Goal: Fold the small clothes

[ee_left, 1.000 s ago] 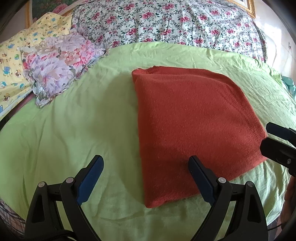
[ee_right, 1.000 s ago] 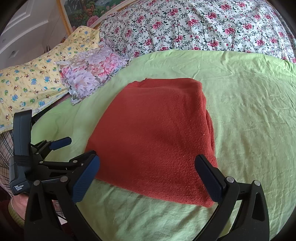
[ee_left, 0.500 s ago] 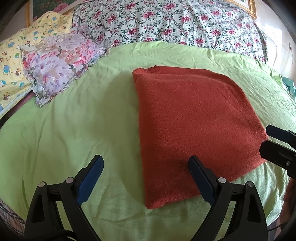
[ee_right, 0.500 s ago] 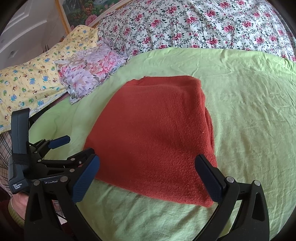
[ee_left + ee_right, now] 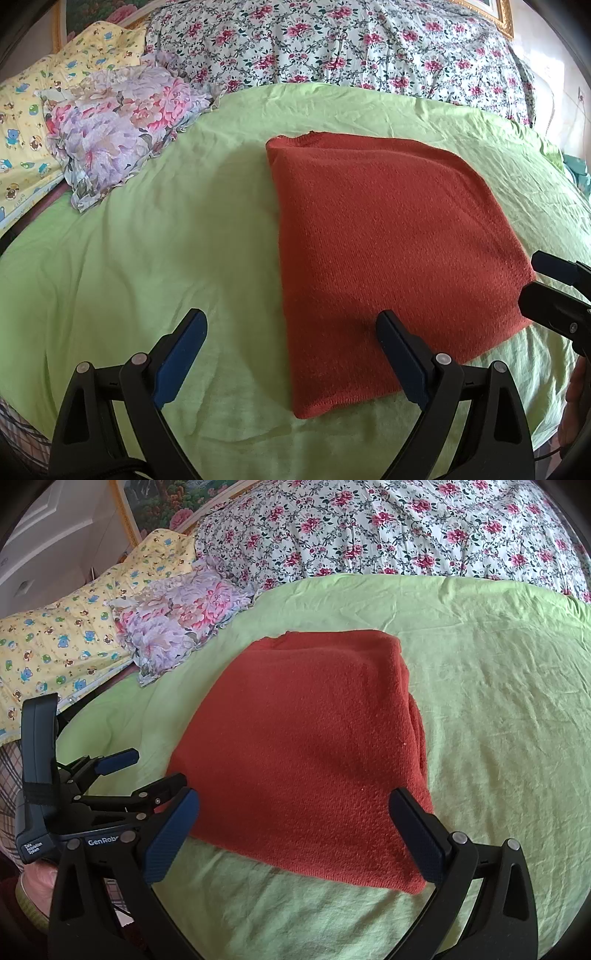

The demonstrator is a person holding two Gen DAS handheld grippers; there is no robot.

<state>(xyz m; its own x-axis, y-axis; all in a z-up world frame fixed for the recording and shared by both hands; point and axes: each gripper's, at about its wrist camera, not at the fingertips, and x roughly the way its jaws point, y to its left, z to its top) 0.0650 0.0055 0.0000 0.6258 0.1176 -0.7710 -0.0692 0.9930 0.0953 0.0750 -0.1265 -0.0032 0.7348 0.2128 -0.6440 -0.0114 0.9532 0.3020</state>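
Observation:
A rust-red knitted garment (image 5: 384, 251) (image 5: 306, 746) lies folded into a flat rectangle on the light green bedsheet (image 5: 147, 240) (image 5: 498, 701). My left gripper (image 5: 291, 350) hovers open near the garment's front left corner, with nothing between its blue-padded fingers. My right gripper (image 5: 295, 834) stands open over the garment's near edge, also empty. In the right wrist view the left gripper (image 5: 110, 775) shows at the left edge. In the left wrist view, the right gripper (image 5: 557, 291) shows at the right edge, beside the garment's right corner.
A crumpled floral cloth (image 5: 118, 125) (image 5: 177, 616) lies at the back left of the sheet. Behind it are a yellow cartoon-print quilt (image 5: 26, 122) (image 5: 55, 635) and a large rose-print duvet (image 5: 351, 48) (image 5: 406, 528). The sheet's near edge curves down below the grippers.
Both grippers have drifted slightly relative to the garment; the right one has eased forward and a little left. The garment lies unmoved and both grippers stay open.

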